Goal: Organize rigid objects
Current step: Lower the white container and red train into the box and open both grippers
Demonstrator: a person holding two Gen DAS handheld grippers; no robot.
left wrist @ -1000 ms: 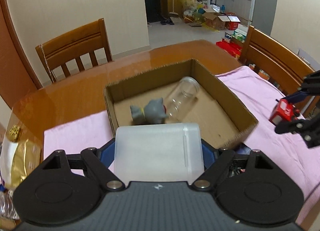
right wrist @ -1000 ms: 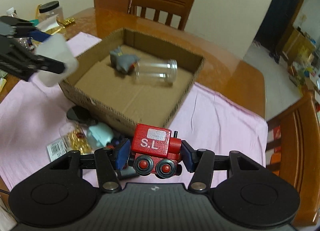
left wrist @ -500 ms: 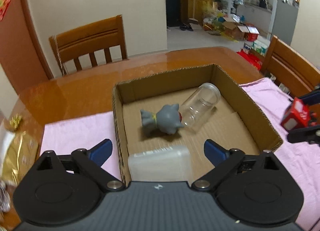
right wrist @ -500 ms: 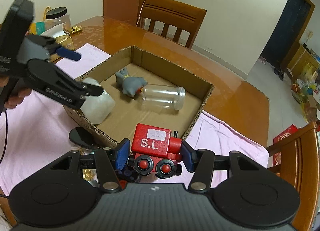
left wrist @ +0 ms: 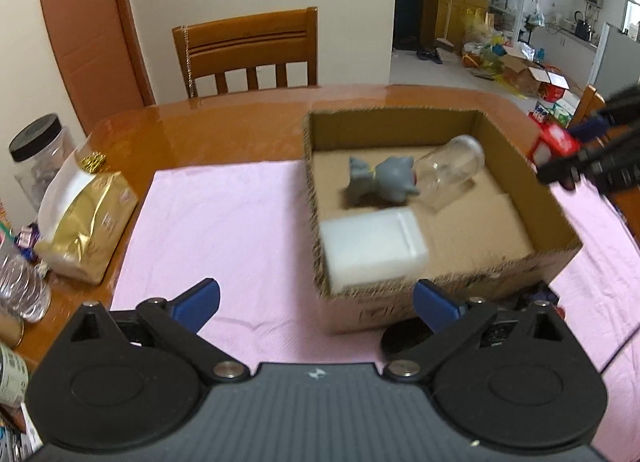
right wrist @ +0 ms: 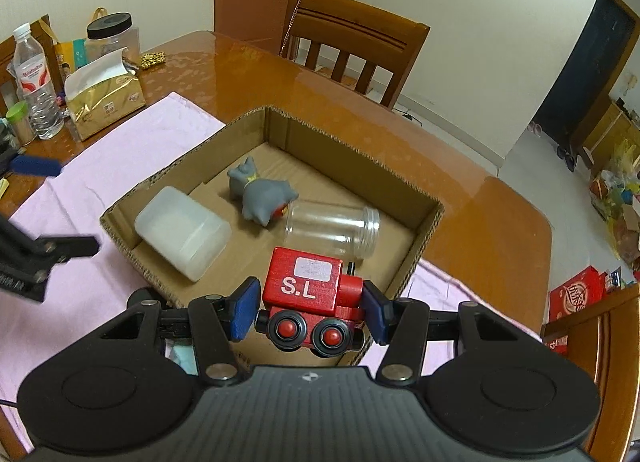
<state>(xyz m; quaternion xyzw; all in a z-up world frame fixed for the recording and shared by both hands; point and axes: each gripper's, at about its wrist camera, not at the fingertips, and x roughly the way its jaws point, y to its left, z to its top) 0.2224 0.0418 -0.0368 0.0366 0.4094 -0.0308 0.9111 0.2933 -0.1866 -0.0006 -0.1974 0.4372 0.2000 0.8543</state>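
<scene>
An open cardboard box (left wrist: 440,302) (right wrist: 420,218) sits on a pink cloth (left wrist: 224,222). Inside lie a white plastic box (left wrist: 372,248) (right wrist: 182,232), a grey toy animal (left wrist: 384,180) (right wrist: 262,198) and a clear jar (left wrist: 450,172) (right wrist: 334,228) on its side. My left gripper (left wrist: 316,300) is open and empty, in front of the box's near left corner. My right gripper (right wrist: 308,308) is shut on a red toy train (right wrist: 310,290) marked "S.L", held above the box's near edge; it also shows at the right of the left wrist view (left wrist: 554,144).
A gold bag (left wrist: 86,218), a black-lidded jar (left wrist: 34,154) and a water bottle (right wrist: 36,82) stand at the table's left end. Wooden chairs (left wrist: 246,50) stand beyond the table. Small dark items (left wrist: 404,336) lie on the cloth by the box's near side.
My left gripper opened and dropped the white plastic box into the cardboard box, then drew back and to the left. My right gripper carried the train closer over the box.
</scene>
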